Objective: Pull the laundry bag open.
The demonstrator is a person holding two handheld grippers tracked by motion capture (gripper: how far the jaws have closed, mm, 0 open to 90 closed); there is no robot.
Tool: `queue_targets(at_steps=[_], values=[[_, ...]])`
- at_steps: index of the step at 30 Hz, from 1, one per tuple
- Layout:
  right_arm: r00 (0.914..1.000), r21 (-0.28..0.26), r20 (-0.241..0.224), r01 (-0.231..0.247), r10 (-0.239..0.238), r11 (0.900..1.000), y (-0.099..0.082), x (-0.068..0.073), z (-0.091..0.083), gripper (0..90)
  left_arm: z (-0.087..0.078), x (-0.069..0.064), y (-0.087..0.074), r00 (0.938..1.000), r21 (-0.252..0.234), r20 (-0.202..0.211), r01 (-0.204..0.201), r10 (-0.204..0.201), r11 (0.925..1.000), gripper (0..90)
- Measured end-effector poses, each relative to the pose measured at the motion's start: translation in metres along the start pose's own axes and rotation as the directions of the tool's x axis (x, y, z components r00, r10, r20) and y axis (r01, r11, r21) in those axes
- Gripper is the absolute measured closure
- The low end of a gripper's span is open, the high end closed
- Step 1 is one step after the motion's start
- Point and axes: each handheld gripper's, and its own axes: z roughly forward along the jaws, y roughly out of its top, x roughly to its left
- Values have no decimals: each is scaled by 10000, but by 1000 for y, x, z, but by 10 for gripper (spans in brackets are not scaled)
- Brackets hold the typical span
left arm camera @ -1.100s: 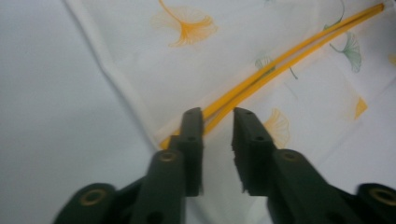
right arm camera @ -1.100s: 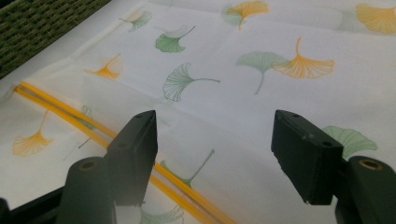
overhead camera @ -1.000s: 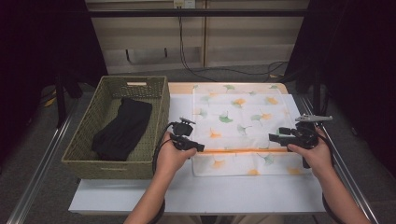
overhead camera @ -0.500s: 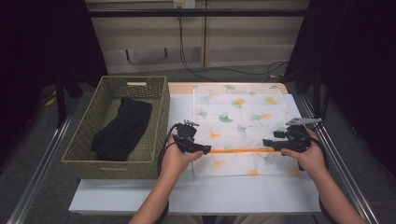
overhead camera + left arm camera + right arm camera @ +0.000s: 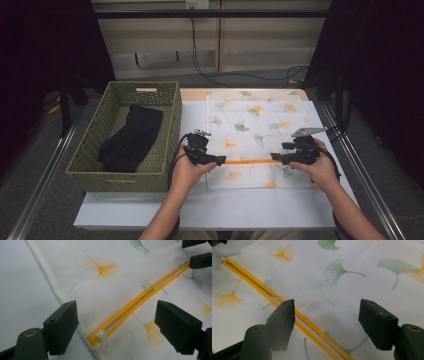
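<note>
Wicker basket [image 5: 170,120] on the surface [image 5: 200,205] holds a folded black cloth [image 5: 131,137]. Beside it lies a flat, white mesh bag [image 5: 260,115] printed with orange and green leaves; a yellow zipper [image 5: 140,298] crosses it, its white pull [image 5: 103,336] at the left end. Left tool [image 5: 218,160], jaws spread, straddles that pull. Right tool [image 5: 276,157], also spread wide, hovers over the zipper farther along.

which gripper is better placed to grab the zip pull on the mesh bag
Left, probably: the white zip pull lies between the open left gripper's jaws. The right gripper straddles the yellow zip farther along.
</note>
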Motion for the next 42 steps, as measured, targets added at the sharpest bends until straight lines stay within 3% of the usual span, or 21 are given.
queue_targets(at_steps=[8, 16, 21, 27, 29, 30, 32, 34, 36, 42], values=[[9956, 486, -128, 936, -931, 9944, -1, 13, 19, 397, -2, -1, -2, 10000, -53, 46, 28, -28, 10000, 184], [9936, 676, -60, 1125, -1124, 9913, 0, 12, 25, 471, 0, -1, -3, 10000, 4, 76, 2, -2, 10000, 183], [9909, 746, -194, 1343, -1332, 9881, -3, 14, 27, 465, 0, -2, -3, 10000, -20, 90, -4, 4, 10000, 182], [9917, 629, -116, 1284, -1279, 9897, -4, 15, 29, 445, 2, -1, -4, 10000, 4, 90, 41, -41, 10000, 182], [9910, 532, -75, 1338, -1336, 9896, -4, 16, 30, 474, 1, -1, -5, 10000, -2, 82, 38, -38, 10000, 182], [9913, 545, -96, 1318, -1314, 9898, -3, 16, 30, 546, 1, -1, -5, 9999, -50, 107, 88, -87, 9999, 183], [9909, 510, -86, 1347, -1344, 9896, -3, 16, 31, 573, 1, -1, -5, 9999, -57, 97, 62, -61, 10000, 182], [9904, 373, -213, 1372, -1364, 9898, -3, 15, 32, 671, 2, -2, -5, 9999, -98, 120, 126, -125, 9999, 182], [9916, 349, -289, 1271, -1261, 9913, -2, 15, 33, 697, 2, -2, -6, 9998, -39, 170, 110, -109, 9999, 183], [9948, 809, -219, 1014, -999, 9916, 6, 15, 36, 830, -1, 0, -6, 9999, -92, 142, 11, -10, 10000, 182]])
